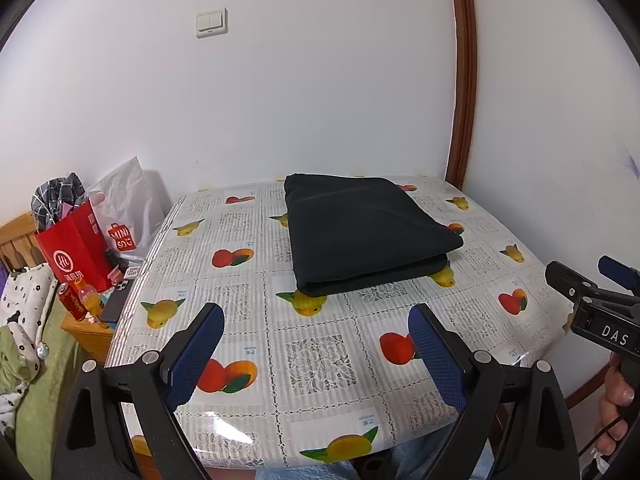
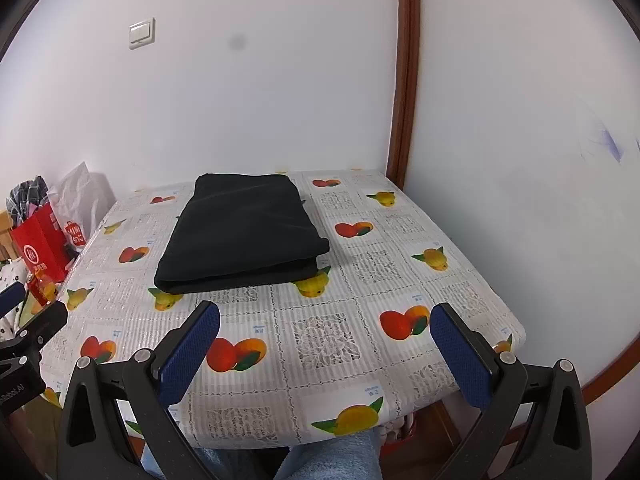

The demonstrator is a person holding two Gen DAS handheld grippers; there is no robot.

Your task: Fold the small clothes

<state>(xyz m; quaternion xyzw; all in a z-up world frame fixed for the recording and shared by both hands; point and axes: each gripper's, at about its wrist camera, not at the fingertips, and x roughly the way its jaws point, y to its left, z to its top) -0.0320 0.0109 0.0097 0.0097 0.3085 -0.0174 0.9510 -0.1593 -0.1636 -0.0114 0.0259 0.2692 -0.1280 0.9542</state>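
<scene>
Left wrist view: folded black garment hides its inner layers.

Home bedroom, by my read. My desk wears a fruit-print plastic cloth. Left of it: a bed with green cover, a wooden nightstand with drink bottles, shopping bags, a wall light switch.

"MINISO" on white bag; "DAS" on right gripper; red bag logo perhaps "HL".
</scene>
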